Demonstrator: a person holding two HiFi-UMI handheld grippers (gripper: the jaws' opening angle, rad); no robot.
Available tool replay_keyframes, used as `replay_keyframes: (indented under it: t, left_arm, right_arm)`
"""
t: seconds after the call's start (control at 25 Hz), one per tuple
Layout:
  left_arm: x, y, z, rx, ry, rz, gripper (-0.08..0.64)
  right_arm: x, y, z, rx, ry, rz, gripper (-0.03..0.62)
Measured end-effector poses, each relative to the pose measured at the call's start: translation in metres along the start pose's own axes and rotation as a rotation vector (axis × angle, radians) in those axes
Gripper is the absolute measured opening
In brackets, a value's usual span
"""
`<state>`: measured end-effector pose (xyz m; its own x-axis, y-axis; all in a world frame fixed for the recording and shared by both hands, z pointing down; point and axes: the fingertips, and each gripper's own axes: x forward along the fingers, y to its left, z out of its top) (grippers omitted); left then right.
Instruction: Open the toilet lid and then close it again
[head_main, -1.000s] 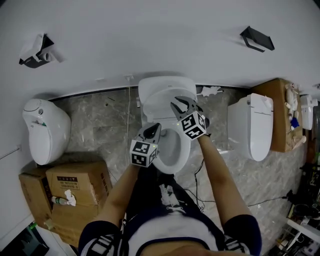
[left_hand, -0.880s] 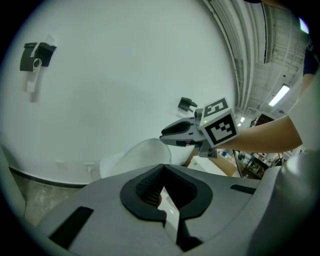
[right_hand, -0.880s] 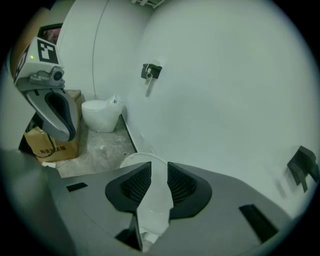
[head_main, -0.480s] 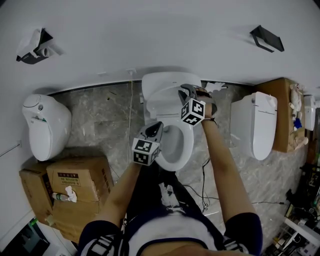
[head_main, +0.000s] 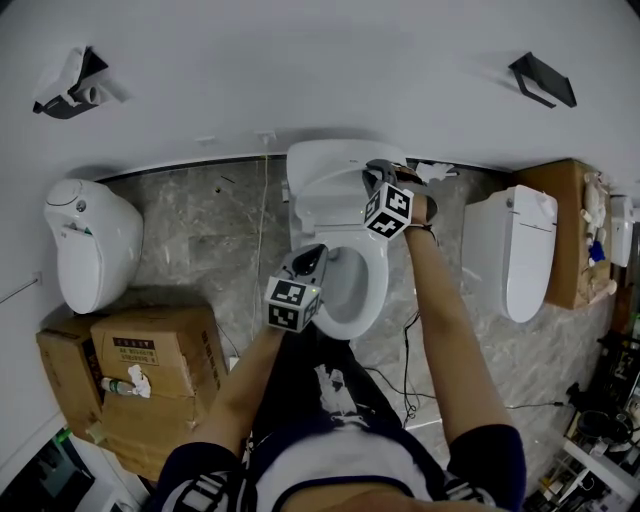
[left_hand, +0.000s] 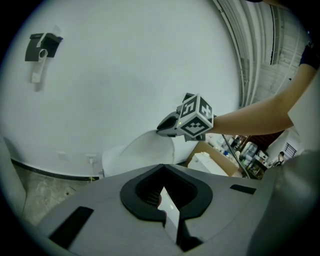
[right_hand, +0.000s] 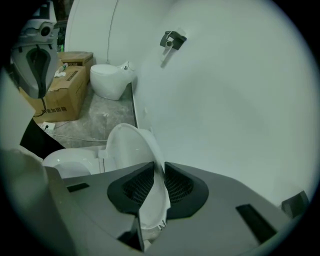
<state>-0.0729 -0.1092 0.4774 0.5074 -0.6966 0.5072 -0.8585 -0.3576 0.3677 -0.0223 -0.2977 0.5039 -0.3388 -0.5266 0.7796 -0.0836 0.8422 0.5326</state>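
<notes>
The white toilet stands mid-floor against the wall with its lid (head_main: 325, 165) raised upright and the seat (head_main: 374, 298) down round the bowl. My right gripper (head_main: 372, 176) is at the lid's upper right edge. In the right gripper view the thin lid rim (right_hand: 129, 150) runs between the pads of the right gripper (right_hand: 155, 172); the jaws have just been closing and now pinch it. My left gripper (head_main: 308, 256) hangs shut and empty over the seat's left side. In the left gripper view the left gripper (left_hand: 167, 192) faces the lid (left_hand: 132, 156).
A second toilet (head_main: 88, 255) stands on the left and a third (head_main: 508, 250) on the right. Cardboard boxes (head_main: 140, 370) sit at the near left, a wooden crate (head_main: 565, 215) at the far right. A cable (head_main: 402, 352) trails over the marble floor. Two fixtures (head_main: 68, 88) (head_main: 542, 78) hang on the wall.
My right gripper moved back and rightward from over the bowl to the lid's edge, rolled, and closed on the rim. The left gripper barely shifted.
</notes>
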Motion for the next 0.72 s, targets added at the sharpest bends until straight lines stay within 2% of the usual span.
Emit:
replay_keyframes:
  t: [0.12,0.36,0.72]
  left_arm:
    - [-0.002,0.0,-0.005,-0.002,0.007,0.006,0.008]
    - [-0.006,-0.008,-0.018,-0.014,0.026,0.001,0.008]
    - [-0.015,-0.03,-0.039,-0.007,0.062,0.003,0.008]
  right_arm:
    - [-0.005,0.002,0.0,0.032,-0.038,-0.041,0.061]
    - [-0.018,0.011,0.001,0.165,-0.073,-0.081,0.061]
    - [-0.043,0.035,0.0,0.183,-0.112,-0.094,0.061]
